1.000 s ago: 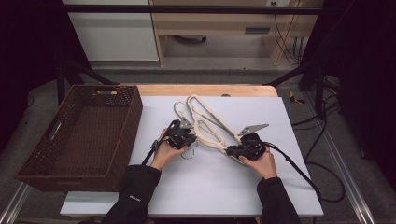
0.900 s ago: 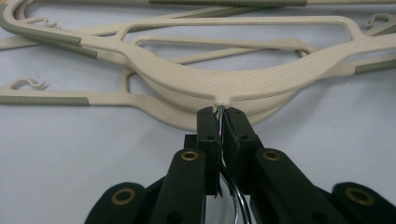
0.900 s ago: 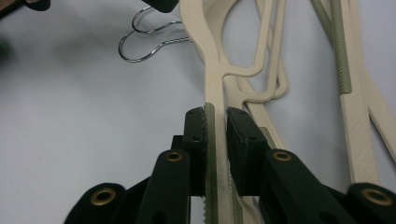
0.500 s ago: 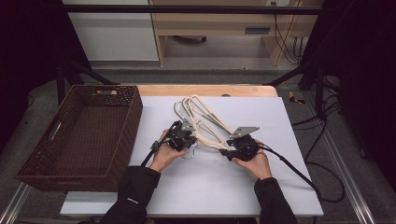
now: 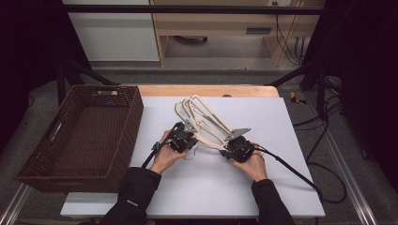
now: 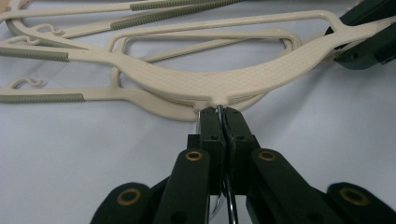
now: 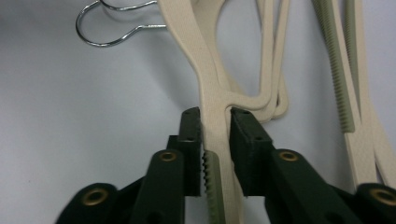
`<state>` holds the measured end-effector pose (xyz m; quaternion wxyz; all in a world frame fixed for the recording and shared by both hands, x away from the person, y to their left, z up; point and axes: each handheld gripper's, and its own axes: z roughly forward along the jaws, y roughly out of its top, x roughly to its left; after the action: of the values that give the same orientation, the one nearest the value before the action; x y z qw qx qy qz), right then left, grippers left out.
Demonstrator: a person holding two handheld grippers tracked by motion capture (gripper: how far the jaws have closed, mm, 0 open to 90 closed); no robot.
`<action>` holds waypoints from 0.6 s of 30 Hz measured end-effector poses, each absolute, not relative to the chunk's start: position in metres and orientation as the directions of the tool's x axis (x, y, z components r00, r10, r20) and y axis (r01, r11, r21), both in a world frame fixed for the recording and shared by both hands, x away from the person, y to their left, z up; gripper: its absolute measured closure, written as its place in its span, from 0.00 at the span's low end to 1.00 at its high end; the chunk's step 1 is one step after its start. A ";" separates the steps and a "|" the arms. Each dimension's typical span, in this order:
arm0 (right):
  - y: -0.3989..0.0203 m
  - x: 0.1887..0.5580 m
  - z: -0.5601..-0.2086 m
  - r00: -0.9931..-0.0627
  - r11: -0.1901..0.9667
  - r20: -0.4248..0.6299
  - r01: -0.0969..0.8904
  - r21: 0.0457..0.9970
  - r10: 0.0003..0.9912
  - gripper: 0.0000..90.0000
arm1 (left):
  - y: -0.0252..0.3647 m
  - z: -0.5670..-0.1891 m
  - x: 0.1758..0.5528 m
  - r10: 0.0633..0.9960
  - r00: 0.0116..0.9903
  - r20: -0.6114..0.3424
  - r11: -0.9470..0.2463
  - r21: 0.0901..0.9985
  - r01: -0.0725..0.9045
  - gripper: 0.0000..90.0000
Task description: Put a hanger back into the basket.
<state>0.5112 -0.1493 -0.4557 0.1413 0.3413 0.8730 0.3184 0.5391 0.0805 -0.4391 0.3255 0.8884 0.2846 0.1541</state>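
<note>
Under left tongs (image 6: 223,122), wire hook (image 6: 219,112) pinched — tip hidden

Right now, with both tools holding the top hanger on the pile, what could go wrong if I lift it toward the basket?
1. The left tool pinches only the thin wire hook, so the hanger could swivel or slip.
2. The right tool, whose jaws have just been closing, grips the hanger's arm right where other hangers lie against it; they may snag and be dragged along.
3. The basket sits beyond the left hand, so the long hanger might hit its rim.
</note>
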 end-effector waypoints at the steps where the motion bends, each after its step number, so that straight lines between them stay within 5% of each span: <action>1: -0.149 0.511 -0.456 -0.730 0.562 -0.027 0.502 0.657 0.683 0.87 | 0.080 -0.439 0.539 0.608 0.789 0.092 -0.626 0.668 0.404 0.98; 5: -0.149 0.509 -0.454 -0.740 0.574 -0.042 0.483 0.661 0.671 0.88 | 0.083 -0.434 0.537 0.615 0.784 0.086 -0.605 0.689 0.399 0.95; 12: -0.154 0.505 -0.447 -0.728 0.566 -0.062 0.474 0.675 0.683 0.89 | 0.098 -0.410 0.529 0.619 0.783 0.057 -0.508 0.790 0.343 0.49; 18: -0.160 0.503 -0.437 -0.713 0.563 -0.089 0.463 0.685 0.695 0.89 | 0.124 -0.379 0.513 0.619 0.785 0.006 -0.394 0.867 0.304 0.23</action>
<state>0.5030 -0.1603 -0.4369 0.1778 0.3344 0.8658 0.3269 0.5127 0.1241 -0.3786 0.4725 0.8181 0.2823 0.1667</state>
